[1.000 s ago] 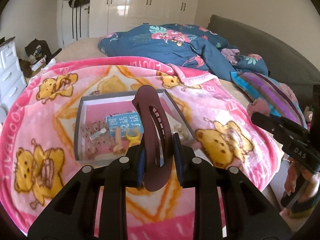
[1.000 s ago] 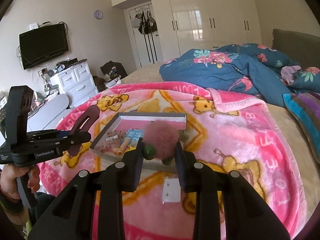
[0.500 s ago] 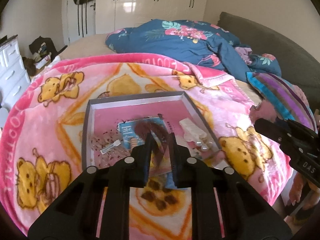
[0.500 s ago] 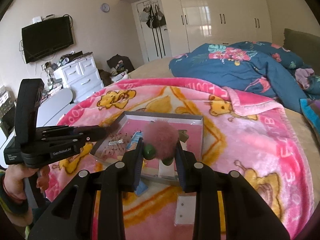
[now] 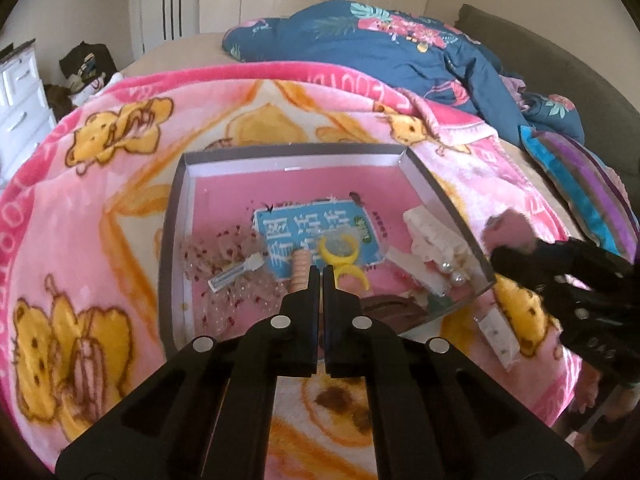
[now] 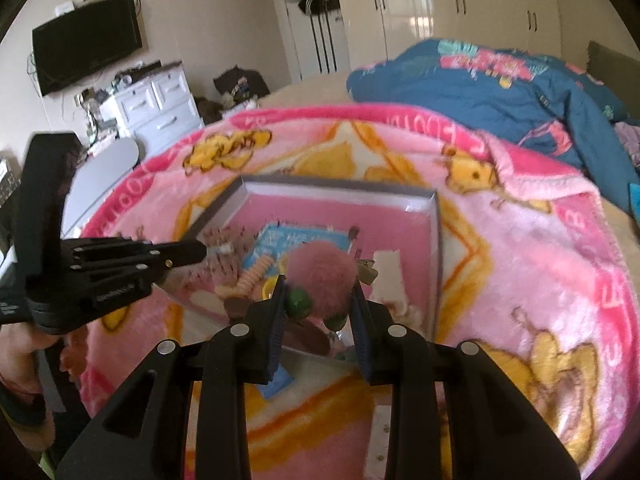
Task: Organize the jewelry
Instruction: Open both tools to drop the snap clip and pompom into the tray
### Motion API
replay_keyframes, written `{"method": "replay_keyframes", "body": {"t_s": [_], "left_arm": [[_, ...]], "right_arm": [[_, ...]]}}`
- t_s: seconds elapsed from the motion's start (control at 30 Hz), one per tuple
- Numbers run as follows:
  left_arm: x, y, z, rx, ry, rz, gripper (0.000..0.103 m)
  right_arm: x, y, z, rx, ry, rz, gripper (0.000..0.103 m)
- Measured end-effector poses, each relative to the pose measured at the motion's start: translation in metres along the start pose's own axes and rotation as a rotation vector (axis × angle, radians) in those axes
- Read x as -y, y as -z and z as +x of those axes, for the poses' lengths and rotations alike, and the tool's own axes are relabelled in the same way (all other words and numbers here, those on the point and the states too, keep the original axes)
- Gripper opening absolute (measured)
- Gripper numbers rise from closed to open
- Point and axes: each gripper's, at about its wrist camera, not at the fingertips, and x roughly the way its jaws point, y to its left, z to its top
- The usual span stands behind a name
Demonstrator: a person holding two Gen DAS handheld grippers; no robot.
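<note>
1. Left gripper [image 5: 322, 276]: fully closed, jaws having just been closing, nothing between them. Tips poised over the near part of the shallow grey-walled cardboard tray with a pink floor [image 5: 296, 151], just beside a peach spiral hair tie [image 5: 300, 266].
2. Right gripper [image 6: 318, 286]: clamped on a fluffy pink pompom ornament with green beads [image 6: 320, 266]. Apparently over the near right part of the tray, not yet set down.
3. Tray location: on the pink bear-print blanket [image 5: 100, 220], toward the near edge of the bed.
4. Risk, missed drop: release too close to the near wall likely to send the light pompom onto the blanket. Carry further inward before opening.
5. Risk, clinging: fluffy fibres liable to stick to the pads. Open wide and lift straight away.
6. Risk, tipping: soft bedding underneath, so pressure on a wall likely to tilt the tray and slide its contents.
7. Risk, collision: both grippers crowded at the same near side. Withdraw the empty one first.
8. Tray contents:
   - blue printed card with white characters [image 5: 316, 232], centre
   - yellow plastic ring [image 5: 340, 248] on that card
   - sheer speckled fabric bow with a white clip [image 5: 224, 256], left
   - cream lace hair clip [image 5: 432, 236] and loose pearls [image 5: 452, 272], right
   - dark maroon plastic hair claw [image 5: 394, 308], against the near wall
</note>
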Motion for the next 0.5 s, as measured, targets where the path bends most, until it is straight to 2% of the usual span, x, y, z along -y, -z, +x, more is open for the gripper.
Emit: {"method": "replay_keyframes", "body": {"t_s": [0.17, 0.33, 0.4, 0.5], "left_arm": [[-0.005, 0.008, 0.007, -0.024, -0.008, -0.004, 0.000], [-0.009, 0.015, 0.009, -0.037, -0.018, -0.012, 0.000], [-0.009, 0.017, 0.008, -0.038, -0.019, -0.016, 0.000], [-0.008, 0.017, 0.005, -0.033, -0.021, -0.016, 0.000]], "right_arm": [[-0.006, 0.013, 0.032, -0.079, 0.002, -0.005, 0.029], [-0.004, 0.019, 0.045, -0.099, 0.015, 0.023, 0.034], [-0.001, 0.019, 0.040, -0.085, 0.020, 0.041, 0.055], [0.003, 0.018, 0.024, -0.051, 0.029, 0.060, 0.063]]}}
